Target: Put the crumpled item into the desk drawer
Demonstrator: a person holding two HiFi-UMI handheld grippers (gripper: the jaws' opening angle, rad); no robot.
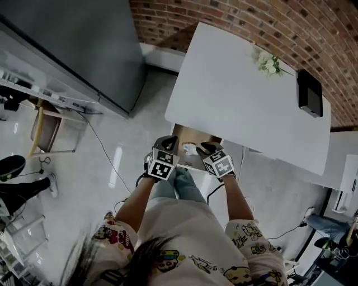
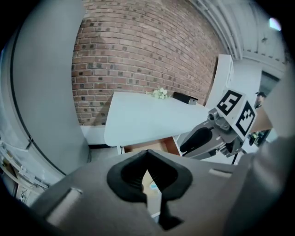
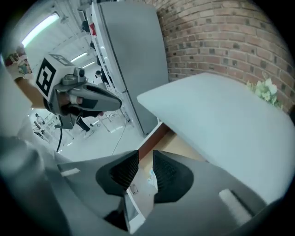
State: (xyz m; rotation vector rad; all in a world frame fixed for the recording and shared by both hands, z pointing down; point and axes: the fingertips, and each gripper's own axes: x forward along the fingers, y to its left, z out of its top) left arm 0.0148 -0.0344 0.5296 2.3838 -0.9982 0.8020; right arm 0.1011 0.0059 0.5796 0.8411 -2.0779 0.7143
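Observation:
The desk drawer (image 1: pixel 197 137) stands pulled out under the white desk (image 1: pixel 235 95), its wooden inside showing. A crumpled white item (image 1: pixel 189 149) lies inside it, also seen past the jaws as a pale scrap (image 2: pixel 154 186) (image 3: pixel 151 178). My left gripper (image 1: pixel 166 146) hovers at the drawer's left, its jaw tips touching with nothing held (image 2: pixel 146 159). My right gripper (image 1: pixel 210 149) hovers at the drawer's right, with a narrow gap between its jaws (image 3: pixel 145 168). Through that gap the drawer's white front panel (image 3: pixel 139 198) shows. Neither gripper touches the item.
A small white flower bunch (image 1: pixel 268 63) and a black box (image 1: pixel 309 93) sit at the desk's far edge by the brick wall (image 1: pixel 235 17). A grey cabinet (image 1: pixel 84 44) stands to the left. Cables run over the pale floor (image 1: pixel 106 162). The person's knees are under the grippers.

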